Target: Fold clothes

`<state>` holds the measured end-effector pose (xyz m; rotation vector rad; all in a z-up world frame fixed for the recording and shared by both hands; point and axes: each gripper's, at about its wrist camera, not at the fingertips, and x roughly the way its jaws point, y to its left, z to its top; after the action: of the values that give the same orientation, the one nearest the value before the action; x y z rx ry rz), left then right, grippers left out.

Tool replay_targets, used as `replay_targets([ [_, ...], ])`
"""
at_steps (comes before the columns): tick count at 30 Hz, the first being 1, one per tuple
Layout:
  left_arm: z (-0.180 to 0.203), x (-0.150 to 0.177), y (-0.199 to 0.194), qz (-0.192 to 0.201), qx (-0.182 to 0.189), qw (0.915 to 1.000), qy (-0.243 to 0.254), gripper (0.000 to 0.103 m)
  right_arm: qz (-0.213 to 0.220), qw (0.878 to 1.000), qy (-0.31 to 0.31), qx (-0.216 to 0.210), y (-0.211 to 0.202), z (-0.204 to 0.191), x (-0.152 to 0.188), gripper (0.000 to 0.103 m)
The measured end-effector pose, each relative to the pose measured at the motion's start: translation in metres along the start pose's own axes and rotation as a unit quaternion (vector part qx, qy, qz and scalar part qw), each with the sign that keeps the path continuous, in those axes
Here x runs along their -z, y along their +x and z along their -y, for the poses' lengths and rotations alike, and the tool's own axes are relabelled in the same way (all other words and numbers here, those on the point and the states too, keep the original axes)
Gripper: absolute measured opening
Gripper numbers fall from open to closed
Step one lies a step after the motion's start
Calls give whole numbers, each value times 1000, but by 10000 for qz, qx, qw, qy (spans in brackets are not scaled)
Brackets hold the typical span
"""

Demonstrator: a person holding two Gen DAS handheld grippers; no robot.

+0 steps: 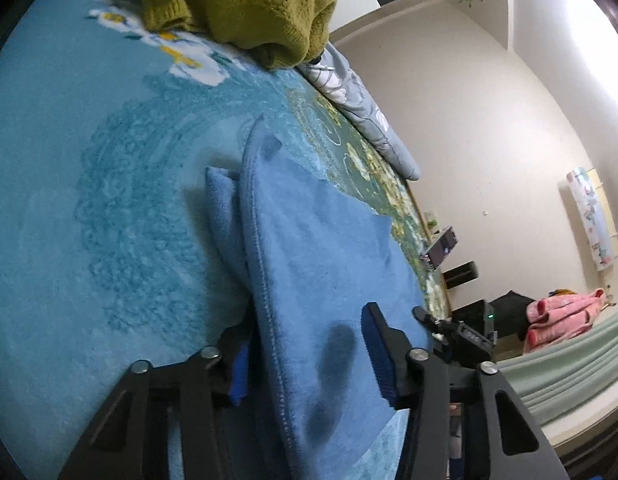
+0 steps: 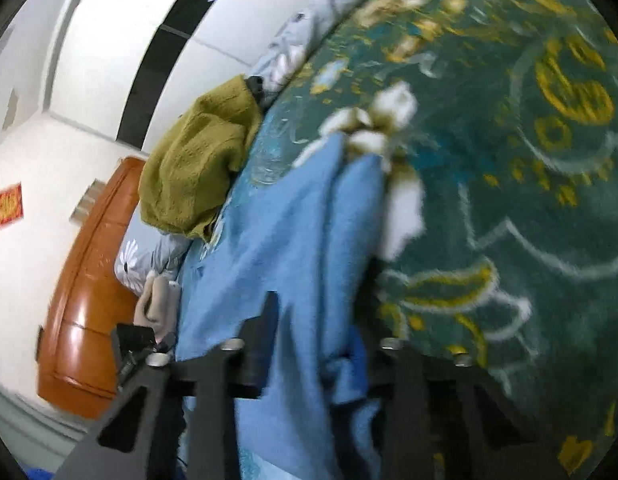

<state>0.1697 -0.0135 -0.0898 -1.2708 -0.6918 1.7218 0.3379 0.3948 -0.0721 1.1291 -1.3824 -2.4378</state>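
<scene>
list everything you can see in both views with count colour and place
blue cloth: one, light blue, spread on the bed between both claws
bedspread: one, teal with white and yellow flowers, under the cloth
sweater: one, olive green, bunched at the far end of the bed
quilt: one, grey with white flowers, along the bed's edge
headboard: one, orange-brown wood, against the wall
pink garment: one, pink, across the room
left claw: one, black with blue pads, cloth edge between its fingers
right claw: one, black, cloth bunched between its fingers
</scene>
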Motion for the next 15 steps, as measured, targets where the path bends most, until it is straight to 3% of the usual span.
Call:
replay_targets([
  [6,-3,1,7,-78,-18,9999,-66,23,137,9995,283,-4,-2,0,4,18],
  [10,-9,4,2,-67,49,9998,-197,22,201,9989,421,13,-8,0,5,16],
  [15,11,7,-11,209,-746,9963,379,22,201,9989,360,217,-7,-7,5,16],
])
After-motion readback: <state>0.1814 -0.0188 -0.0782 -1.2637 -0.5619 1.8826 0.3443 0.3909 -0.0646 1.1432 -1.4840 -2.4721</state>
